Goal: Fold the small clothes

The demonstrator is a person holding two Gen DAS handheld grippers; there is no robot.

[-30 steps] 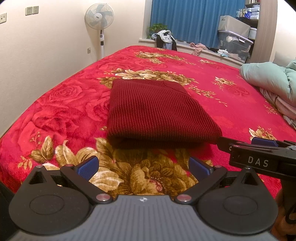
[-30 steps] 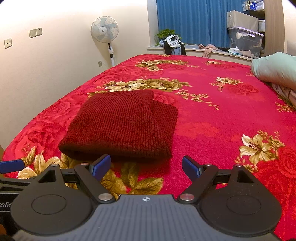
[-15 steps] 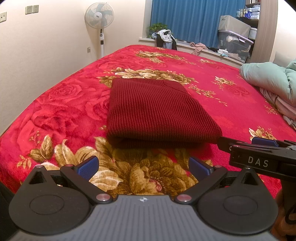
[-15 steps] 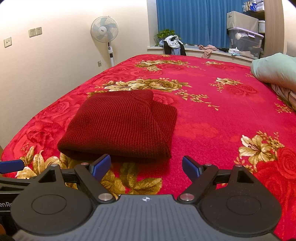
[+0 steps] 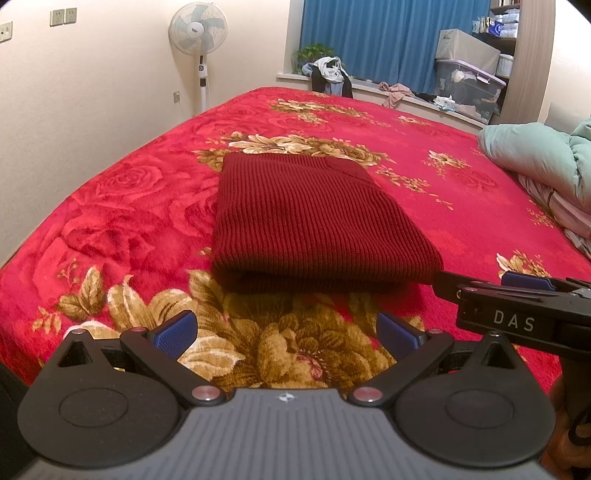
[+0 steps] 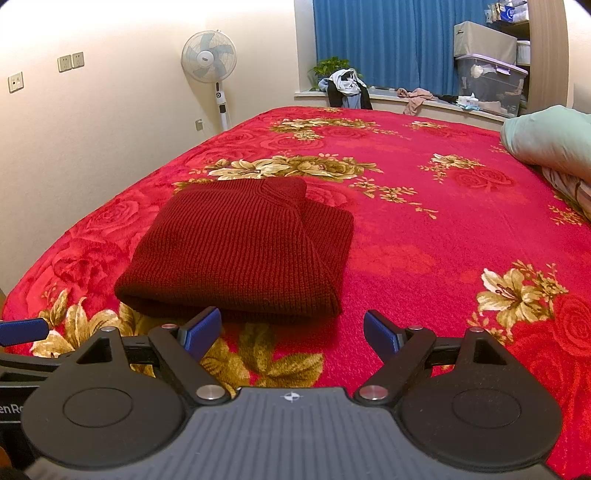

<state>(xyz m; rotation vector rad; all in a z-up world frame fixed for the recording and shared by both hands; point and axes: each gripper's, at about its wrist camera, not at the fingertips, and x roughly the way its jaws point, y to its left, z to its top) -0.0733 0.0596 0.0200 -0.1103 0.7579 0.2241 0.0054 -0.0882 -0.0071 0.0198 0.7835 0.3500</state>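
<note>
Sweater point(image 5: 314, 221) lies folded on bed point(image 5: 461, 206). Left hand-held gripper point(image 5: 284, 332) and right hand-held gripper point(image 6: 293, 330) near its front edge, both wide open, empty. Fold looks complete; next: set aside.

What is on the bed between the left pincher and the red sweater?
Nothing but bedspread: the left wrist view shows only its gold flower print between the open left gripper and the folded sweater.

One folded sweater point(image 5: 314, 218), two claws point(image 5: 286, 330) point(image 6: 291, 330), one fan point(image 5: 198, 27), one blanket point(image 5: 461, 184)
</note>
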